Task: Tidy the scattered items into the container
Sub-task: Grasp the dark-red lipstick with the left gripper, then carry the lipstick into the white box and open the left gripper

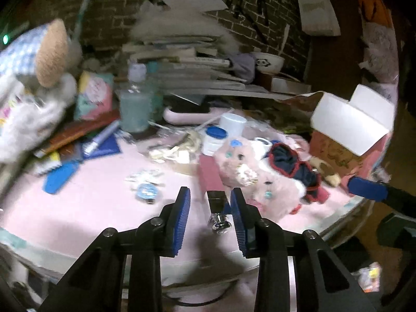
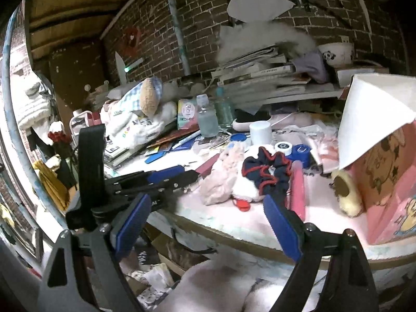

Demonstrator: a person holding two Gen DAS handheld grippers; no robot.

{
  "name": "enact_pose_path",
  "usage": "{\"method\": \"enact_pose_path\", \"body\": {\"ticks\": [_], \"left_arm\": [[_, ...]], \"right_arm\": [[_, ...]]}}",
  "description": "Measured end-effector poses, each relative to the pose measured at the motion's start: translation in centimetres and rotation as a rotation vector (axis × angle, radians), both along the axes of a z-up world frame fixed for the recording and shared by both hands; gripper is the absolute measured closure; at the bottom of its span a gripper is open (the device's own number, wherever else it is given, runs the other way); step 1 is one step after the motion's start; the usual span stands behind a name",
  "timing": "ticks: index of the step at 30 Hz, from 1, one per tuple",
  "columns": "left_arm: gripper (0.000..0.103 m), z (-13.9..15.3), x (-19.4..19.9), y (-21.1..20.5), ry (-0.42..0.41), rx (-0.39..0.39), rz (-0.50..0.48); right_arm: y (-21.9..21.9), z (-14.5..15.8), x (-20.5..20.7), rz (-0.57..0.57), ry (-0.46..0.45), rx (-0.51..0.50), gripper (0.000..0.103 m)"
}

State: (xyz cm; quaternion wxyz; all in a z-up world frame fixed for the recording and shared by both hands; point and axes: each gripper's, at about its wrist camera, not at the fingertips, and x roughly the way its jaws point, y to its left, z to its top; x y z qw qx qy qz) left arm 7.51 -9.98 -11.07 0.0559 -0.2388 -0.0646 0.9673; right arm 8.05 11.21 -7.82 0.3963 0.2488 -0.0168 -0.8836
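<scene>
Your left hand-held gripper [image 1: 210, 208] hovered spread around a small black-and-chrome clip [image 1: 218, 209] on the pink counter [image 1: 91, 208]; right one [image 2: 205, 223] gaped empty. Squeeze squarely, then carry rightward to the box [image 1: 345, 135].

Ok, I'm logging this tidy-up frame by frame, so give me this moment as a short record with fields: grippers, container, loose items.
left gripper: open, a small black and chrome object between its fingers; whether it is gripped is unclear
right gripper: open, empty, at the table edge
container: pink cartoon-print box, white flap up, at the table's right
loose items: pink plush toy, navy and red scrunchie, blue-lidded white jar, clear bottle
image quality: blurred by motion
</scene>
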Motion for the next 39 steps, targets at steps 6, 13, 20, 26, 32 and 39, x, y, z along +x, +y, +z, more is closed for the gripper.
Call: {"method": "enact_pose_path", "body": {"ticks": [6, 13, 20, 26, 32, 39], "left_arm": [[0.076, -0.7, -0.6, 0.7, 0.003, -0.022, -0.012], [0.079, -1.2, -2.3, 1.2, 0.021, -0.011, -0.007], [0.09, -1.7, -2.3, 1.4, 0.05, -0.039, 0.038], [0.09, -1.7, -2.3, 2.4, 0.058, -0.122, 0.061], [0.09, -1.7, -2.4, 2.4, 0.066, -0.124, 0.073], [0.09, -0.9, -2.3, 1.9, 0.069, -0.095, 0.084]], "right_arm": [[-0.1, -1.2, 0.1, 0.01, -0.009, -0.04, 0.016], [0.7, -2.8, -0.7, -0.015, -0.037, -0.097, 0.016], [1.4, -3.3, -1.5, -0.034, -0.063, -0.121, 0.016], [1.5, -3.4, -1.6, -0.039, -0.069, -0.128, 0.016], [1.7, -3.4, -2.0, -0.063, -0.049, -0.129, 0.016], [2.2, -2.6, -3.3, -0.116, -0.021, -0.141, 0.016]]}}
